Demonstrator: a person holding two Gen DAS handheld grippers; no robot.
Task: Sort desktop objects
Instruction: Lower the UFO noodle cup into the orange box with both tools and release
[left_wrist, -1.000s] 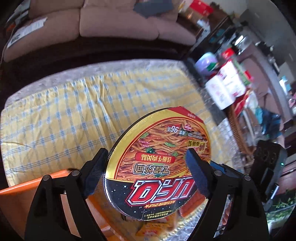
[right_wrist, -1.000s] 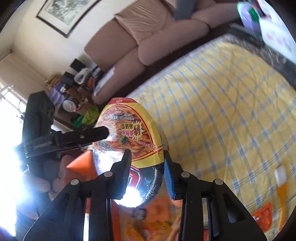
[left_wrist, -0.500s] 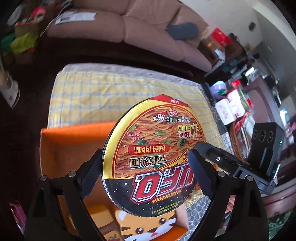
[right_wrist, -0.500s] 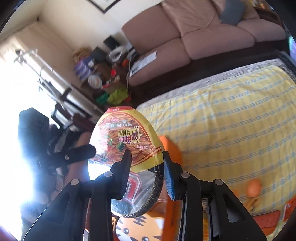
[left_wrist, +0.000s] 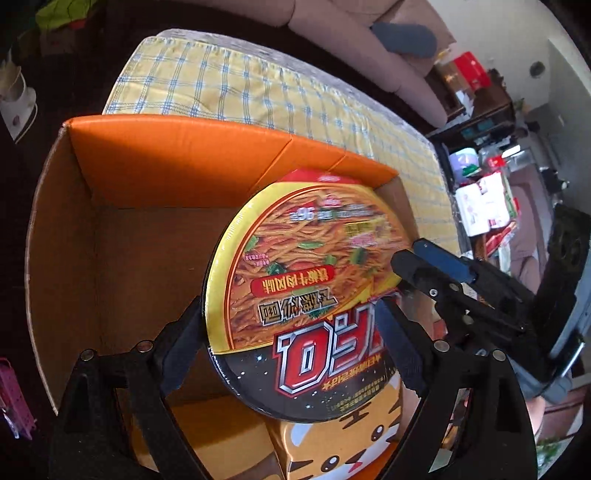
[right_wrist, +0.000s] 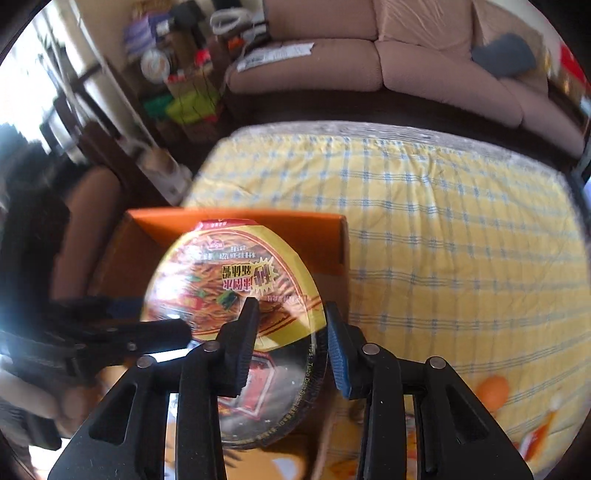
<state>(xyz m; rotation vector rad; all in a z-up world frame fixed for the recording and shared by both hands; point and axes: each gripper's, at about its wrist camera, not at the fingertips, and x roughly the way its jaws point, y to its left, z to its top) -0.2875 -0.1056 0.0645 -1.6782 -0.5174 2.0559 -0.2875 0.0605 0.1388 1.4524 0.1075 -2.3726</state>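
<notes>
A round instant noodle bowl (left_wrist: 303, 295) with a yellow, red and black lid hangs tilted over an open orange cardboard box (left_wrist: 184, 155). My left gripper (left_wrist: 288, 317) spans the bowl's width, a finger pressed on each side of it. My right gripper (right_wrist: 290, 332) pinches the bowl's (right_wrist: 229, 280) rim, one finger on the lid and the blue pad against the side wall; its jaws are opening with the rim still between them. The right gripper (left_wrist: 417, 258) also shows at the bowl's right edge. The box's (right_wrist: 295, 225) inside floor looks bare brown.
A tiger-face orange panel (left_wrist: 332, 443) shows below the bowl. The box sits on a yellow checked cloth (right_wrist: 443, 240), with small orange items (right_wrist: 491, 391) on it at the right. A sofa (right_wrist: 406, 66) stands behind, and cluttered shelves (left_wrist: 480, 206) to the right.
Both grippers carried the bowl from above the checked cloth to above the open orange box and lower. The box now fills the left wrist view.
</notes>
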